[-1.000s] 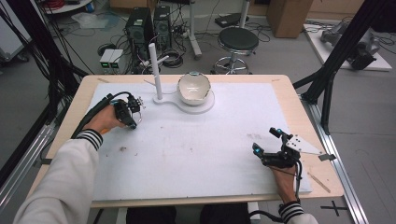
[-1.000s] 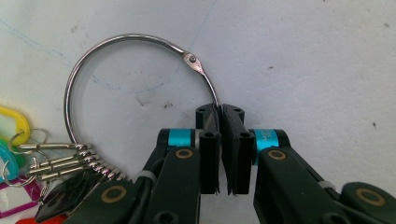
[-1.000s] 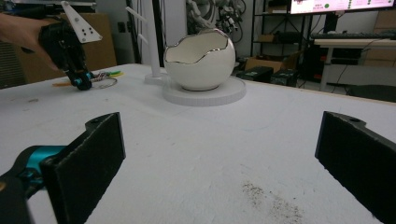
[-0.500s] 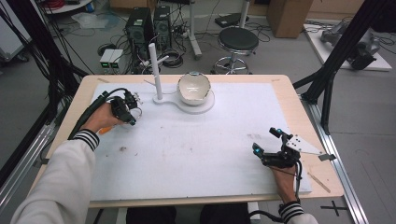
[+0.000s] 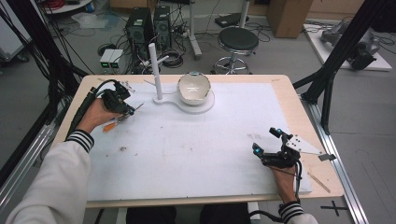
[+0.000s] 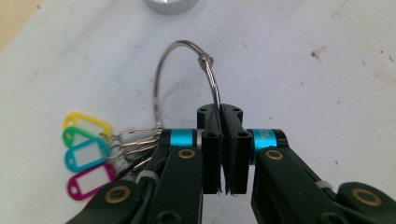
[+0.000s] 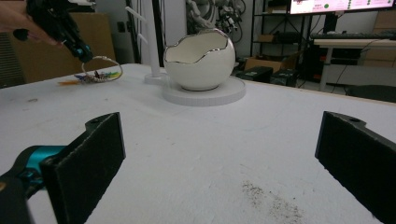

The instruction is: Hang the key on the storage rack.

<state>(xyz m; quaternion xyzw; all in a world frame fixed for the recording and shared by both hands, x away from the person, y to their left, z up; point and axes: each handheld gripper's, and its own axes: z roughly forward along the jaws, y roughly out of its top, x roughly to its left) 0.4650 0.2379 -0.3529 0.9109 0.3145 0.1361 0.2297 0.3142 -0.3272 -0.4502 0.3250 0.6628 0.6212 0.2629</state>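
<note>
My left gripper [image 6: 222, 116] is shut on a metal key ring [image 6: 184, 74], pinching the wire between its jaws. Several coloured key tags [image 6: 86, 156] in yellow, green, blue and pink hang from the ring and lie on the white mat. In the high view the left gripper [image 5: 125, 106] is at the mat's far left, with the tags [image 5: 112, 123] trailing beside the hand. The right gripper view shows the left gripper [image 7: 84, 52] lifting the ring [image 7: 103, 70] off the mat. My right gripper [image 5: 267, 142] rests open at the near right with nothing between its jaws.
A white egg-shaped bowl [image 5: 194, 87] sits on a white round base [image 5: 201, 106] at the far middle of the mat, joined to a white pegged post [image 5: 155, 70]. The bowl [image 7: 198, 58] also stands ahead in the right gripper view. The wooden table edge [image 5: 322, 158] runs along the right.
My left gripper has shifted slightly away from me toward the post, carrying the key ring. The right gripper has stayed still.
</note>
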